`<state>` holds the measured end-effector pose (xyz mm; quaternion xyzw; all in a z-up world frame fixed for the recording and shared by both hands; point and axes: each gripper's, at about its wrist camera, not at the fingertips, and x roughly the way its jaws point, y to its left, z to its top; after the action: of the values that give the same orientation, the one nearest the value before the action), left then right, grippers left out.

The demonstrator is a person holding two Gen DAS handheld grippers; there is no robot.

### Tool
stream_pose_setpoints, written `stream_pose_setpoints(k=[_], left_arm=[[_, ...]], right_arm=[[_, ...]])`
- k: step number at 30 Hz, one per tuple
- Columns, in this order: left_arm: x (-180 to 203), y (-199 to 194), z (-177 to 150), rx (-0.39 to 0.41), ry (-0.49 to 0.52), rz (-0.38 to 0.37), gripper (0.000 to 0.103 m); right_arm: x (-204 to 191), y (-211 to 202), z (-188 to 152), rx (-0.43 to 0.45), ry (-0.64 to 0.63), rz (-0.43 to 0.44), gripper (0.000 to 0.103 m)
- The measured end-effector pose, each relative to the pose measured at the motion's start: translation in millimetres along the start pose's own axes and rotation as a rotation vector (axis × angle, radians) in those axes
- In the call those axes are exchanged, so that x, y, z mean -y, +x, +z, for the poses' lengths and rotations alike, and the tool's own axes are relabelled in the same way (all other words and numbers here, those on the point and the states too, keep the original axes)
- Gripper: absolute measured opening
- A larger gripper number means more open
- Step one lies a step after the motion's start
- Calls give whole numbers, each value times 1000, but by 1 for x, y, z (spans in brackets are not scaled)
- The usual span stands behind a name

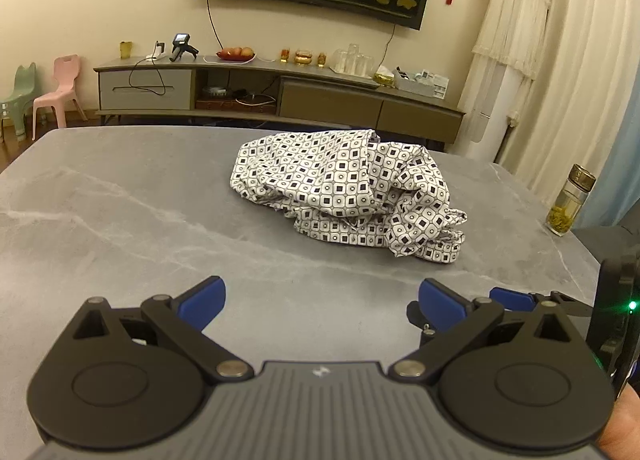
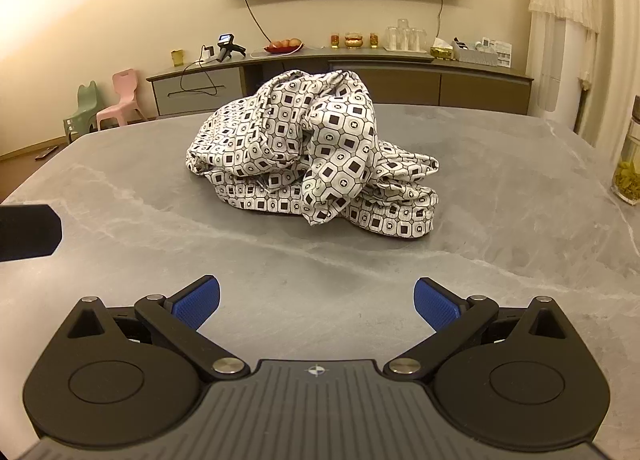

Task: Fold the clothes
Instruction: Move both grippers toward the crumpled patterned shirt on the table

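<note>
Both grippers hover with nothing between their blue pads: our left gripper (image 1: 322, 300) and right gripper (image 2: 316, 300) have their fingers spread wide, on the near side of the patterned garment (image 2: 312, 156). That garment, white with small dark squares, sits in a crumpled heap on the grey marbled counter (image 2: 500, 220), unfolded as it lies. We judge it thin, soft and light, likely to drape and slide; a hem or corner at the heap's near right edge looks easiest to pinch. Right of the garment, at the counter's edge, stands a glass bottle (image 1: 570, 200). Beyond it, a low sideboard (image 1: 280, 96) lines the wall.
</note>
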<state>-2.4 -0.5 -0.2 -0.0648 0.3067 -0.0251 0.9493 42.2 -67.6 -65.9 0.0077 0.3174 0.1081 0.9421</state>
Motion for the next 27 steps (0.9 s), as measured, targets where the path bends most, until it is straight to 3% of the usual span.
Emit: stream_pose_setpoints(k=[11,20,27], left_arm=[[5,-17,-15,-15,85,58,103],[1,-20,-25,-24,91,105,103],[7,-26,-26,-27,101,99,103]], right_arm=[[-4,-9,-2,19,-32,-17,102],[-9,-20,-8,33,-50,-11,102],[-10,-25,-9,36,-52,-3,102]])
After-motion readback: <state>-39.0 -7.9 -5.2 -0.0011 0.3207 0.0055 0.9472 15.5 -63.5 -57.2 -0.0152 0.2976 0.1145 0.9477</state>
